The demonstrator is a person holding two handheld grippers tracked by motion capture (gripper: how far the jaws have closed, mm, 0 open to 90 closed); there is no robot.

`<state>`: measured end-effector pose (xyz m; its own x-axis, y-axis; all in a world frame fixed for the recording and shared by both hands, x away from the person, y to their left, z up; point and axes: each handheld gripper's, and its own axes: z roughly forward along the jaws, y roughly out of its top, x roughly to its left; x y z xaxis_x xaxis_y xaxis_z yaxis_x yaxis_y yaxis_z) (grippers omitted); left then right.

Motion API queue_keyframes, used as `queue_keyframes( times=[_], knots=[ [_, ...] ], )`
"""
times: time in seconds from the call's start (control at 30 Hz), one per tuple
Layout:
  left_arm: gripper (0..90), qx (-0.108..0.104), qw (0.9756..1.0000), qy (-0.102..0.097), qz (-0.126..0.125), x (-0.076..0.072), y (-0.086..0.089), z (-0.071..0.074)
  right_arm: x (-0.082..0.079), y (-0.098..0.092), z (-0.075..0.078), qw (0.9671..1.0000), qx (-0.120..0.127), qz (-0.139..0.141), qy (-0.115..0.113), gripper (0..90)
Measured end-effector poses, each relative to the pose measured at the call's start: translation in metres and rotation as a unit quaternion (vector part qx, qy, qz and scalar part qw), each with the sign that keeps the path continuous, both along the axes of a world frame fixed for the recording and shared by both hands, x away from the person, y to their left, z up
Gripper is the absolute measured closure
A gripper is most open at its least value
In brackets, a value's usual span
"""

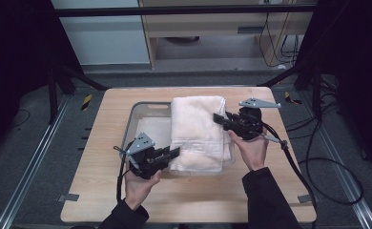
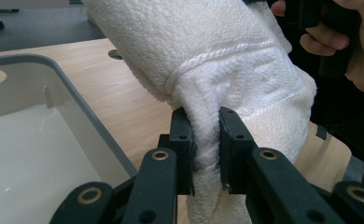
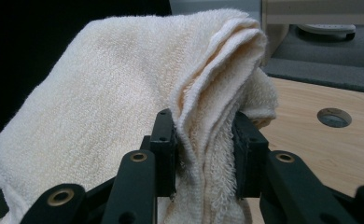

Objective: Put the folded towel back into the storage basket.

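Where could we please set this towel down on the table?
Bare table lies left of the bin, along the near edge, and right of the right tongs. The middle is crowded: the towel hangs over the bin between both tongs.

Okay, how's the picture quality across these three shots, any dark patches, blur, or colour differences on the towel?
High view: dim, black at both sides, the towel brightest. Left gripper view: crisp weave on the towel at the left gripper, the hand at the right soft. Right gripper view: towel warmer and creamier at the right gripper, black at upper left.

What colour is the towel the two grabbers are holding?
The towel is creamy white, with a raised woven band near one end; the colour shows best in the right gripper view.
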<state>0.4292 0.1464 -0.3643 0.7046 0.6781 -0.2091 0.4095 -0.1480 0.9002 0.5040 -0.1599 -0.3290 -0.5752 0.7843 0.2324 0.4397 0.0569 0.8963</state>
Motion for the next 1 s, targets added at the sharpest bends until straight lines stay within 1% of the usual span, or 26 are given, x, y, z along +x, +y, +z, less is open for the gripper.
queue_keyframes(
  times=[0.17,0.27,0.37,0.7,0.73,0.83,0.87,1.0],
  knots=[
    [77.1,0.0,1.0,-0.005,0.007,0.001,0.005,0.003,0.002,0.007,0.006,1.0,-0.004,0.001,-0.006,66.6],
    [77.2,-0.003,0.9999,-0.006,0.014,0.002,0.009,0.005,0.004,0.015,0.012,0.9999,-0.01,0.001,-0.011,66.6],
    [77.1,-0.007,0.9998,-0.008,0.02,0.003,0.014,0.007,0.007,0.019,0.015,0.9999,-0.01,0.002,-0.013,66.6],
    [77.2,-0.011,0.999,-0.014,0.041,0.006,0.027,0.011,0.015,0.036,0.019,0.9998,-0.01,0.004,-0.017,66.5],
    [77.1,-0.011,0.9987,-0.016,0.046,0.007,0.03,0.012,0.015,0.037,0.02,0.9998,-0.009,0.004,-0.017,66.5],
    [77.2,-0.011,0.9986,-0.016,0.049,0.008,0.033,0.013,0.018,0.042,0.021,0.9998,-0.007,0.004,-0.017,66.5],
    [77.2,-0.012,0.9983,-0.018,0.055,0.009,0.036,0.013,0.019,0.044,0.021,0.9998,-0.009,0.003,-0.019,66.6],
    [77.2,-0.015,0.9978,-0.018,0.062,0.01,0.041,0.015,0.021,0.05,0.022,0.9997,-0.009,0.003,-0.021,66.5]
  ],
)
